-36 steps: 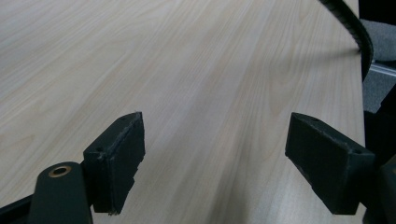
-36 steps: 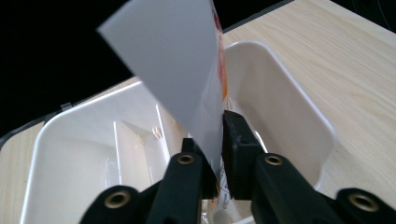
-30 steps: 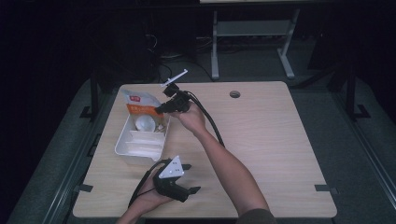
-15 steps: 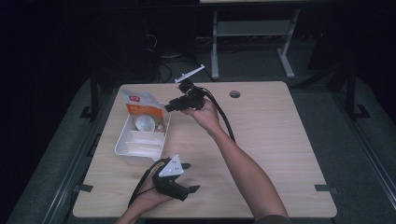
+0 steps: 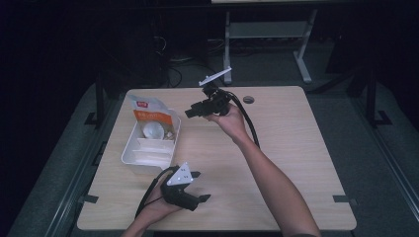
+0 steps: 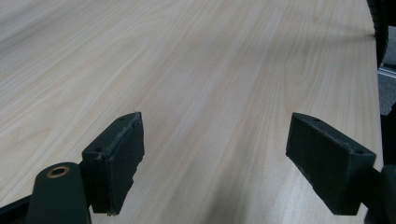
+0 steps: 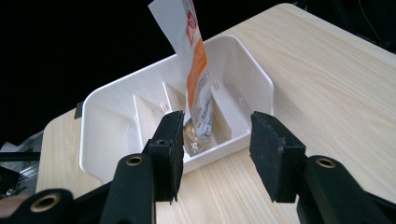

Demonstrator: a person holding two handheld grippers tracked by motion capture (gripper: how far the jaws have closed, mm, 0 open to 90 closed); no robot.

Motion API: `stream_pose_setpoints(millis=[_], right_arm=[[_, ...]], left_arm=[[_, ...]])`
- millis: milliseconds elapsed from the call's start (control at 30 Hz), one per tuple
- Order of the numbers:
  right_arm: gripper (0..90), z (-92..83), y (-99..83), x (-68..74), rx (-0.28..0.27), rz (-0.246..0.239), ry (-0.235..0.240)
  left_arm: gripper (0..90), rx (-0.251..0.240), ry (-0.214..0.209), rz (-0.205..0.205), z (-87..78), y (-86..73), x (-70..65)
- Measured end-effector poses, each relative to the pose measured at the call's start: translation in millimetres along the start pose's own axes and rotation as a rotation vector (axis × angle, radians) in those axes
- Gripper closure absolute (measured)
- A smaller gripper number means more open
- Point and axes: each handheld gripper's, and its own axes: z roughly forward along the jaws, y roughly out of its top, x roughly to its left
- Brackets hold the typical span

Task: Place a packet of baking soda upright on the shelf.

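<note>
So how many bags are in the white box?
1. The bag stands at the far end of the box, leaning on its wall. Others might hide behind the dividers.

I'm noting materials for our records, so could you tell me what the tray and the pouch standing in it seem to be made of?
Tray: probably moulded plastic, white and smooth with a slight sheen, rounded corners, thin dividers. Pouch: apparently flexible plastic film, glossy, printed orange and white, with a creased, bent top.

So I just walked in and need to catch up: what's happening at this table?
A person works with two hand-held grippers. The right gripper hangs open and empty beside the white tray, its jaws just opened; an orange-and-white packet stands in the tray's far end. The left gripper rests open on the table.
</note>
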Motion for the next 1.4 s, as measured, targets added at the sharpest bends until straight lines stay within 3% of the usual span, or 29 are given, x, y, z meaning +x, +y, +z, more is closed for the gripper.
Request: stream_pose_setpoints(millis=[467, 1400], right_arm=[[47.8, -26.6, -18.9, -8.8, 0.011, 0.024, -0.006], [40.8, -94.8, -61.5, -20.3, -0.026, 0.081, -0.054]], left_arm=[[18.9, 0.007, 0.003, -0.002, 0.0, -0.8, 1.3], [18.8, 0.008, 0.01, -0.016, 0.3, -1.3, 4.8]])
